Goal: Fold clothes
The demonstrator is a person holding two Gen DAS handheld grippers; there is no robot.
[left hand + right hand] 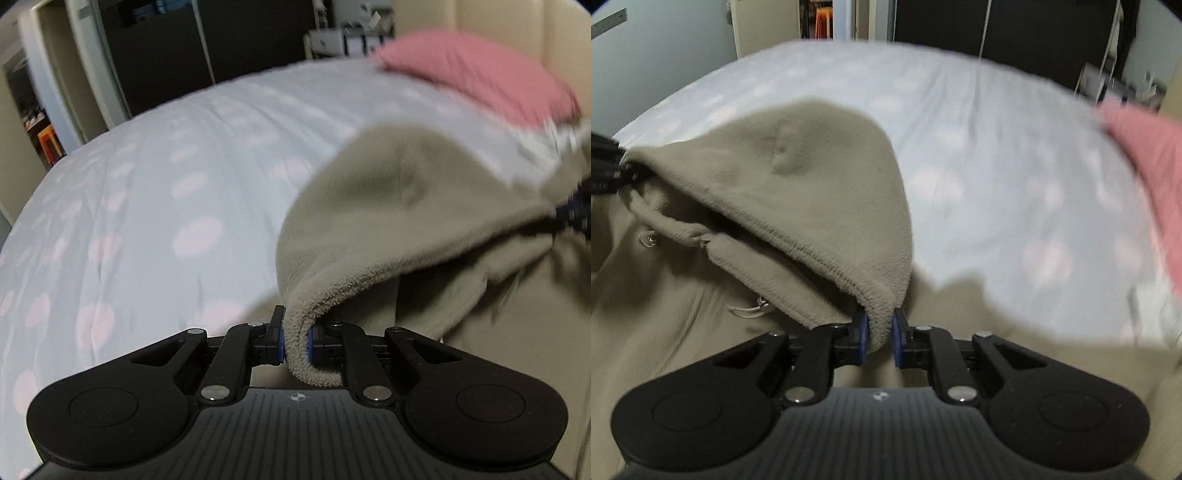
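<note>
A beige fleece hoodie (388,206) (783,192) lies on the bed, its hood lifted off the body. My left gripper (295,345) is shut on the hood's hemmed edge, fabric pinched between the blue pads. My right gripper (879,339) is shut on the opposite side of the same hood edge. The right gripper (576,214) shows as a dark shape at the right edge of the left wrist view, and the left gripper (605,166) sits at the far left of the right wrist view. A metal eyelet (648,240) and a drawstring (750,310) show below the hood.
The bed is covered by a pale blue duvet (166,206) (1015,184) with pink dots. A pink pillow (480,74) (1145,177) lies at the head end. Dark wardrobe doors (159,48) and a white shelf unit (332,40) stand beyond the bed.
</note>
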